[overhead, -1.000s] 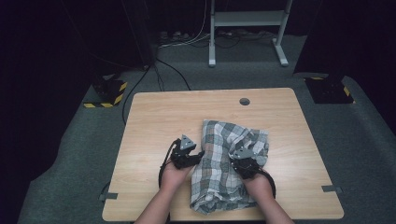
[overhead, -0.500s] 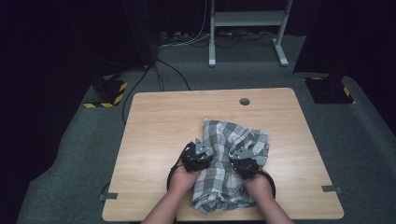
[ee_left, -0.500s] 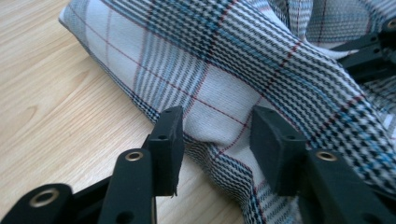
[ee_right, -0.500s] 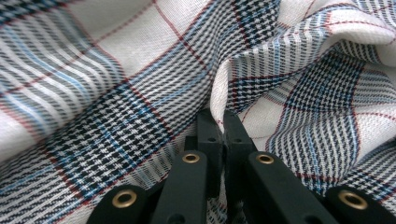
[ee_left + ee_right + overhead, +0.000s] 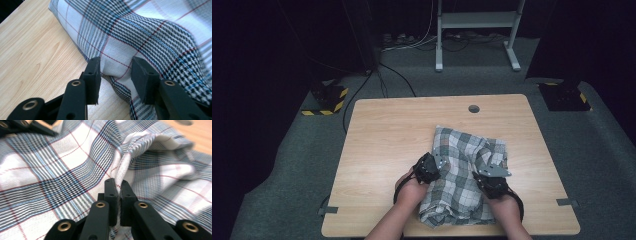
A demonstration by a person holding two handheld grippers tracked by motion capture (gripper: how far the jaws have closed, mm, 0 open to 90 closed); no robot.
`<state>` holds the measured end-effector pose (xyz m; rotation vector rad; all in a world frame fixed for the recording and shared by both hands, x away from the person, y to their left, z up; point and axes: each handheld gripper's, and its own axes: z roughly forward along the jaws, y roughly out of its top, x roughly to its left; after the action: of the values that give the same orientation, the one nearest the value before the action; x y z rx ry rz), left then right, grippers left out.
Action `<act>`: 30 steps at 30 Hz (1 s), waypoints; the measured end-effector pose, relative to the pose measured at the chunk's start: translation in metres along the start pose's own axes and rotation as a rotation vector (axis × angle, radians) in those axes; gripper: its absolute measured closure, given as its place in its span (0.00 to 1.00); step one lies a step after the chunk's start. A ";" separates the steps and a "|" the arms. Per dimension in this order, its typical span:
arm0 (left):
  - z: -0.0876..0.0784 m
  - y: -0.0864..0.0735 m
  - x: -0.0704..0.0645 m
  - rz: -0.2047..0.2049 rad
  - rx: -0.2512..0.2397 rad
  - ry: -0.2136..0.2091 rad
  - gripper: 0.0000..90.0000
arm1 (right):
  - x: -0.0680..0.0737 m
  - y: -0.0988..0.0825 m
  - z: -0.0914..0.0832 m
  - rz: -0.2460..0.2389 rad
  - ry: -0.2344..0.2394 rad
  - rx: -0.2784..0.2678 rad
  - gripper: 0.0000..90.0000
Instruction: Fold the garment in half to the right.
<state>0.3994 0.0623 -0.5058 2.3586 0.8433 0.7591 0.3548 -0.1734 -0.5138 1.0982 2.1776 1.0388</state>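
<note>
Both tongs on plaid cloth (image 5: 464,177) | left tongs (image 5: 115,75) closing around fold since earlier | right tongs (image 5: 118,187) clamping cloth

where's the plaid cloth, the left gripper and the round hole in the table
plaid cloth (image 5: 462,165), high view, flat middle of the fabric
left gripper (image 5: 115,75), left gripper view, midway between its fingertips
round hole (image 5: 473,108), high view, centre of the hole
</note>
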 end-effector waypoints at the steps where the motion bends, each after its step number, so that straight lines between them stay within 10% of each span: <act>1: 0.000 0.000 0.000 0.001 0.000 0.002 0.66 | -0.002 -0.001 -0.006 0.001 -0.003 -0.011 0.97; 9: 0.001 0.003 -0.006 0.002 -0.008 0.004 0.66 | -0.017 -0.021 0.000 0.065 0.009 0.092 0.97; 19: -0.001 -0.005 0.000 -0.032 -0.003 0.024 0.66 | -0.029 -0.020 0.018 0.135 0.078 0.059 0.97; 30: -0.002 -0.026 0.037 -0.125 0.012 0.057 0.65 | -0.016 0.013 0.060 0.076 0.092 0.053 0.97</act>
<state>0.4117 0.1053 -0.5084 2.2800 1.0120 0.7744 0.4111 -0.1567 -0.5381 1.1870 2.2632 1.0899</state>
